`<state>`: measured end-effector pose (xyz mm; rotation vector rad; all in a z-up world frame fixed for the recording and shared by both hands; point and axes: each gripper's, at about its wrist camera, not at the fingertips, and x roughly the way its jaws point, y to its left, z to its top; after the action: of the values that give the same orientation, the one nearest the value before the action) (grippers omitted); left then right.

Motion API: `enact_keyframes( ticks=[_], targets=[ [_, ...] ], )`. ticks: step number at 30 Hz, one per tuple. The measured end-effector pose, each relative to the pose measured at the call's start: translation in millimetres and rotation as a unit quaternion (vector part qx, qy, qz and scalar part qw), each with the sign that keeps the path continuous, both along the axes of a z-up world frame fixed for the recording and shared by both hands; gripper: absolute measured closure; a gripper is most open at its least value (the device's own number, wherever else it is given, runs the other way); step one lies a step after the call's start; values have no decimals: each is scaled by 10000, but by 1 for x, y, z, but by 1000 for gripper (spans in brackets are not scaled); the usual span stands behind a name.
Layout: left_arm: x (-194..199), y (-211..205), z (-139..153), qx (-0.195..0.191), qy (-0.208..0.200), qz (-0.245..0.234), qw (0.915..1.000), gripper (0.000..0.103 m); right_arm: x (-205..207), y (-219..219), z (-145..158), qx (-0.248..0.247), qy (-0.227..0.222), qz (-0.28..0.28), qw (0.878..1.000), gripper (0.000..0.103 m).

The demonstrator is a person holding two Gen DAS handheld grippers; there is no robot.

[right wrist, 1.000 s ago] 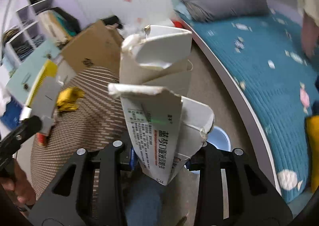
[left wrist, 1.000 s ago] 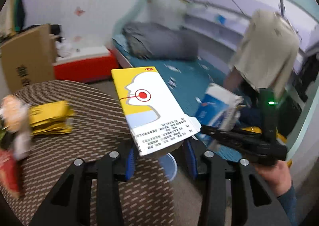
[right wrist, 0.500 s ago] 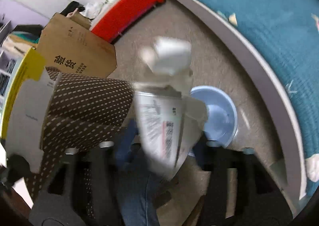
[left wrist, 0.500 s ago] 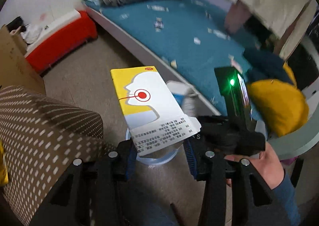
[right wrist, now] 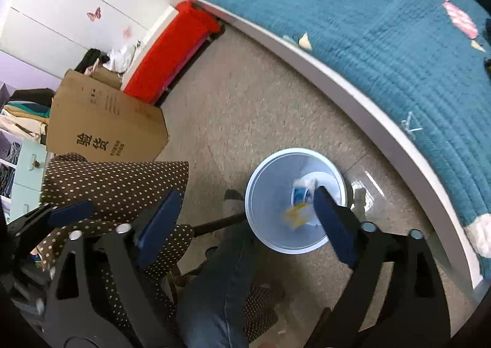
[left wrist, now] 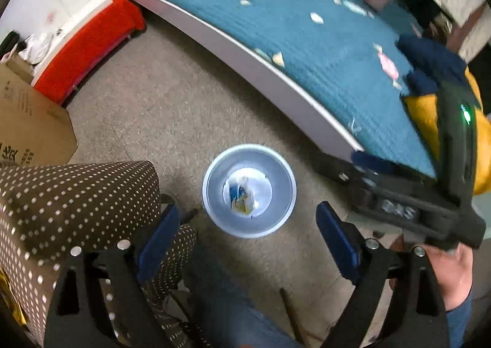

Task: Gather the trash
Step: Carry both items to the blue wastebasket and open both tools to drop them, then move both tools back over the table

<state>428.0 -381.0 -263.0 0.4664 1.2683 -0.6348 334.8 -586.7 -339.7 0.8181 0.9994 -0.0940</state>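
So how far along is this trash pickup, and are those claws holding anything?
Done: torn cartons lie at the bottom of the pale blue bin on the floor. In hand: nothing; the left claw and right claw are both opening, empty, above it. Left: a gold wrapper shows at the edge of the dotted tablecloth.

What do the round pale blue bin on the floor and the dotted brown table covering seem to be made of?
The round pale blue bin looks like thin moulded plastic: smooth, slightly glossy walls, a rolled rim, uniform colour. The dotted brown table covering looks like woven fabric with a matte finish: it drapes and folds softly over the edge. Neither is certain from the look alone.
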Motion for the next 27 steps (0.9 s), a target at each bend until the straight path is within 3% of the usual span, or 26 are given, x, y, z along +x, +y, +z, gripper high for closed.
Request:
enact_keyframes(
  ticks=[9, 18, 27],
  targets=[
    [-33, 30, 67, -736, -921, 305, 9926, 13, -28, 17, 59, -506, -475, -254, 9973, 6],
    [-77, 72, 134, -1354, -1776, 404, 9739, 10, -54, 53, 134, -1038, -1034, -299, 9888, 6],
    [-104, 121, 170, -1672, -2270, 612, 9575, 10, -71, 106, 195, -1531, -1699, -93, 9734, 6]
  ],
)
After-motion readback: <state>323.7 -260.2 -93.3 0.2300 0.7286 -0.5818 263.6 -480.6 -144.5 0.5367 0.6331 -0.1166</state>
